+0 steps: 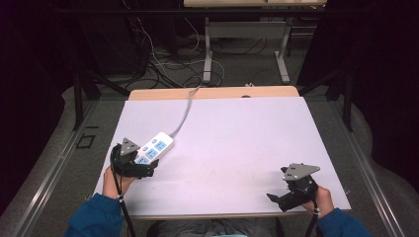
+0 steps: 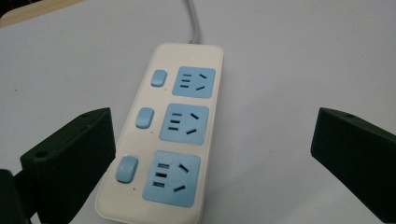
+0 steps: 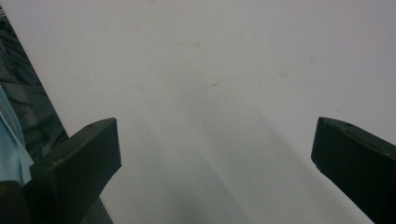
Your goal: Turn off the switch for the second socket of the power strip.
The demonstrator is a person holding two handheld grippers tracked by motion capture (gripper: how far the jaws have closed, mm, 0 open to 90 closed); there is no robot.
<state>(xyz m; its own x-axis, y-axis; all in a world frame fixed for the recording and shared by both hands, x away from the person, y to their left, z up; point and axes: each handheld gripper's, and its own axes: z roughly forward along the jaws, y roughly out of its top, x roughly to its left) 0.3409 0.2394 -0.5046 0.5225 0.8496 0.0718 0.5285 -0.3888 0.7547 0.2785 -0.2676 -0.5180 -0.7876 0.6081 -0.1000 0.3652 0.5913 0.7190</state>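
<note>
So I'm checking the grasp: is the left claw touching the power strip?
Apart. In the left gripper view the open left claw straddles the power strip, table showing beside both jaws.

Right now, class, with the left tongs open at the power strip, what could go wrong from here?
1. The left tongs straddle the power strip off-centre, its left jaw much nearer, so closing may skew or push the strip.
2. The grey cord runs off the table's far edge; lifting or dragging the strip could pull it taut.
3. The right tongs sit far off, near the front edge, too distant to steady anything.
</note>
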